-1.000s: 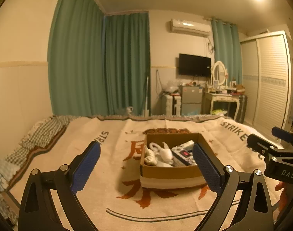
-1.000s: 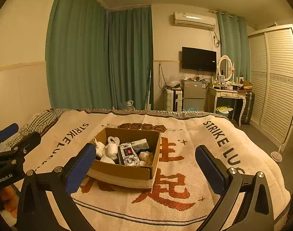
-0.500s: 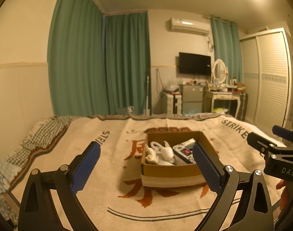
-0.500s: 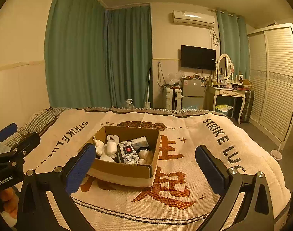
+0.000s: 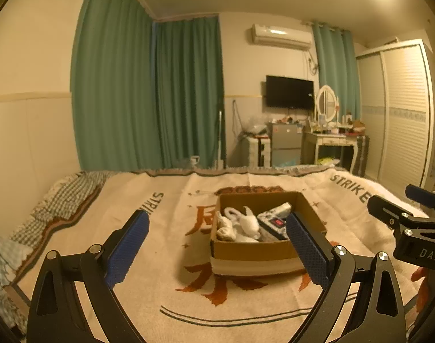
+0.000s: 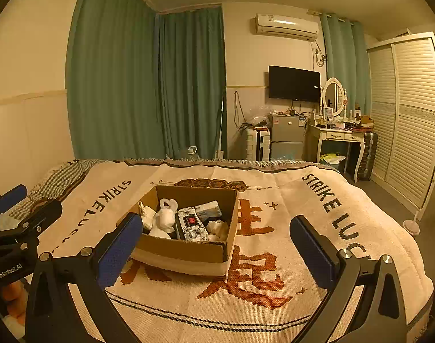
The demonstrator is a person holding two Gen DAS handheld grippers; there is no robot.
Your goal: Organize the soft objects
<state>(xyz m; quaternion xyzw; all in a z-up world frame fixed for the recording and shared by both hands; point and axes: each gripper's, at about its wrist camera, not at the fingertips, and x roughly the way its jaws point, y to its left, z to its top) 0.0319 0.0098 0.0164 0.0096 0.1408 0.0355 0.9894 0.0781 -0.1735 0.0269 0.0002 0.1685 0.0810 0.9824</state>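
Observation:
An open cardboard box [image 5: 254, 253] [image 6: 186, 250] stands on a blanket-covered bed. Inside lie white soft toys [image 5: 246, 224] [image 6: 163, 218], patterned tissue packs [image 5: 274, 221] [image 6: 193, 224] and crumpled white cloth [image 6: 217, 227]. My left gripper [image 5: 217, 245] is open and empty, held above the bed in front of the box. My right gripper [image 6: 216, 245] is open and empty, also short of the box. Each gripper shows at the edge of the other's view: the right one [image 5: 411, 225], the left one [image 6: 14, 223].
The cream blanket [image 6: 274, 271] with orange characters and "STRIKE LUCK" lettering covers the bed. A checked pillow [image 5: 66, 197] lies at the left. Beyond the bed stand green curtains [image 6: 149, 85], a small fridge [image 6: 286, 137], a dressing table [image 6: 340, 140] and a slatted wardrobe [image 6: 409, 114].
Both grippers have drifted slightly; the box sits a little higher in both views. Nothing was grasped or released.

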